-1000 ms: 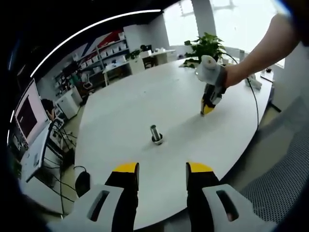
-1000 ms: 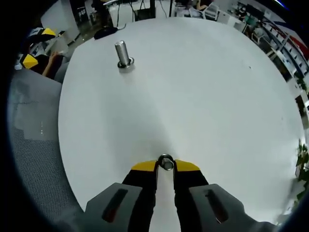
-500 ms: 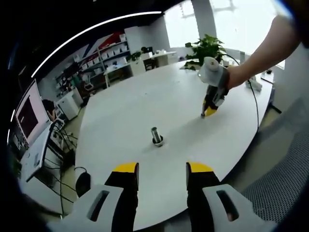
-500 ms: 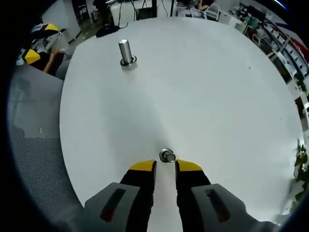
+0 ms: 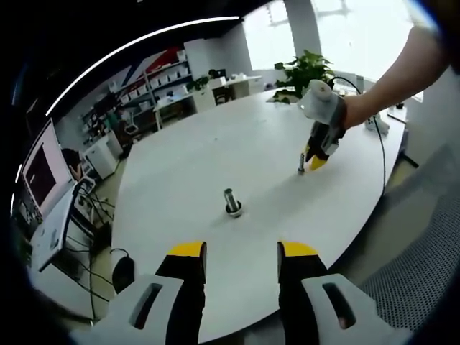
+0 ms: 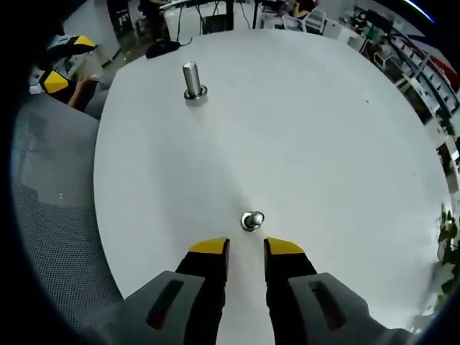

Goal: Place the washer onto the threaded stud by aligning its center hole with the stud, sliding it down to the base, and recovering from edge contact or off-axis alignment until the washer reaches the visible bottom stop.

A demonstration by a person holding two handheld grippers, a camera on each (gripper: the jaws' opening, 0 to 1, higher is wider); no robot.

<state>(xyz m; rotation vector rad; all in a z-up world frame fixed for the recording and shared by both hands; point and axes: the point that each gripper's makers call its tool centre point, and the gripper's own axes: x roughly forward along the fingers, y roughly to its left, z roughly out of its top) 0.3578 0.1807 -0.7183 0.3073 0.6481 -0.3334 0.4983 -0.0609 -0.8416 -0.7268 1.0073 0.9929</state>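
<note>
My right gripper (image 6: 245,248), jaws slightly parted and empty, sits just short of the small metal washer (image 6: 251,220) on the white counter (image 6: 323,144), well apart from the threaded stud (image 6: 192,80); thin, stiff, slippery, so I'd pinch its rim.

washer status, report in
Both grippers open, holding nothing. Small silver metal washer on the white table, just beyond the right gripper. Upright threaded steel stud bare. Path clear.
</note>
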